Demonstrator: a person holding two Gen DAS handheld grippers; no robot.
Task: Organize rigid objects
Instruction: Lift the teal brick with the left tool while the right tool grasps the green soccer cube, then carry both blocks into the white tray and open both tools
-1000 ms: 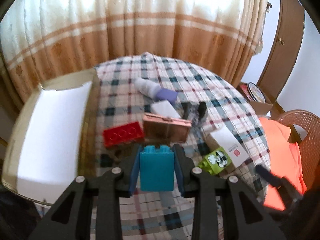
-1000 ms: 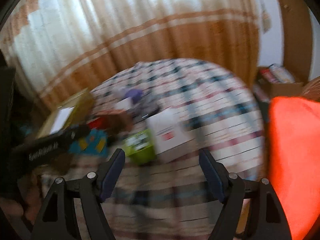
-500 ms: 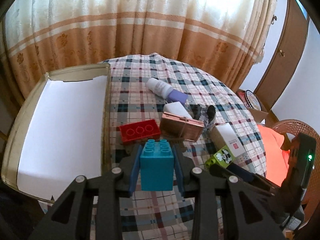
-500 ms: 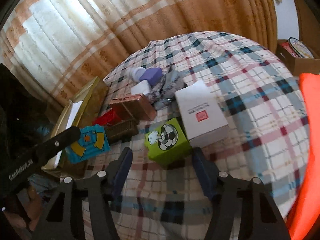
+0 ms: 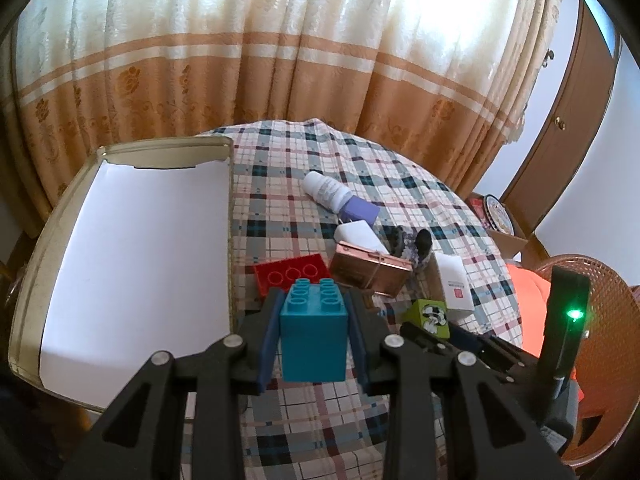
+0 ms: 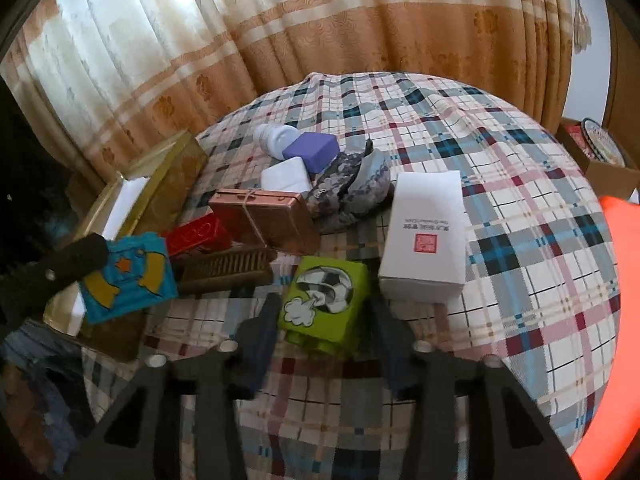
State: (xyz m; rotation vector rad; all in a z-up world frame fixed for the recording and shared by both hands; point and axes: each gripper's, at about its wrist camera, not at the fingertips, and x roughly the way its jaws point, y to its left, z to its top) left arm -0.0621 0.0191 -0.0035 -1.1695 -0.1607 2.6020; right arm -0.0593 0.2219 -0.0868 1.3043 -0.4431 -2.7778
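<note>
left gripper (image 5: pixel 314 338): black frame, silver screws | fingers (image 5: pixel 267 350): blue pads (right gripper (image 6: pixel 322 338) alike)

You are working in a home, in a lived-in room. A round table (image 5: pixel 400 184) carries a plaid tablecloth (image 6: pixel 520 240). Long cream curtains with tan floral bands (image 5: pixel 280 60) cover a bright window behind it. A wooden cabinet door with a small knob (image 5: pixel 560 120) stands at right, near a woven wicker chair (image 5: pixel 612 320).
</note>
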